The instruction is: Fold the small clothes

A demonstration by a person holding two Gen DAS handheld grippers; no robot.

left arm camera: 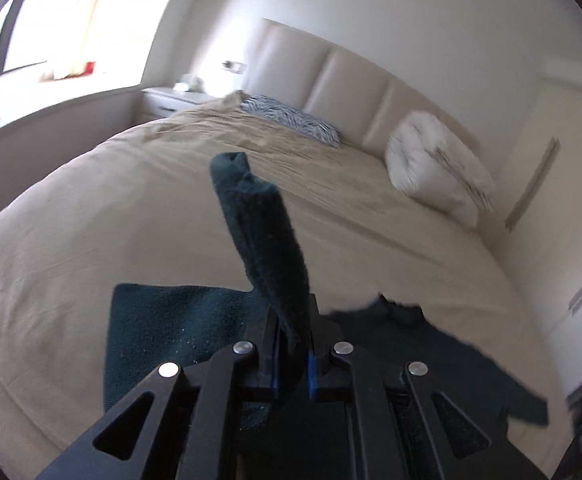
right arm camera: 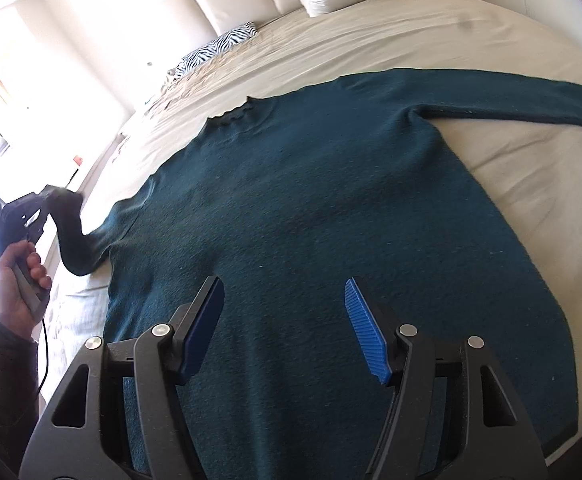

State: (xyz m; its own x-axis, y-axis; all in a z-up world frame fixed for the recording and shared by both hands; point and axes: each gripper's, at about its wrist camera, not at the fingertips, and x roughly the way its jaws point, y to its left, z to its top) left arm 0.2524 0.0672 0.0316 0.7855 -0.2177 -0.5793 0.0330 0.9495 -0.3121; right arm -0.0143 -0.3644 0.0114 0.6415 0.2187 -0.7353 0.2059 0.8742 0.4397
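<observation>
A dark green sweater [right arm camera: 311,208] lies spread flat on the beige bed [right arm camera: 431,36], neck toward the headboard, right sleeve [right arm camera: 511,100] stretched out to the side. My left gripper [left arm camera: 293,344] is shut on the left sleeve [left arm camera: 263,224] and holds it lifted above the bed; the sleeve's cuff sticks up past the fingers. The left gripper also shows in the right wrist view [right arm camera: 45,196], at the sweater's left side. My right gripper [right arm camera: 285,320] is open and empty, hovering over the sweater's lower body.
A zebra-print pillow [left arm camera: 291,118] and a white folded duvet [left arm camera: 439,168] lie by the padded headboard [left arm camera: 351,84]. A nightstand [left arm camera: 175,100] and a window are at the far left. A wall runs along the bed's right side.
</observation>
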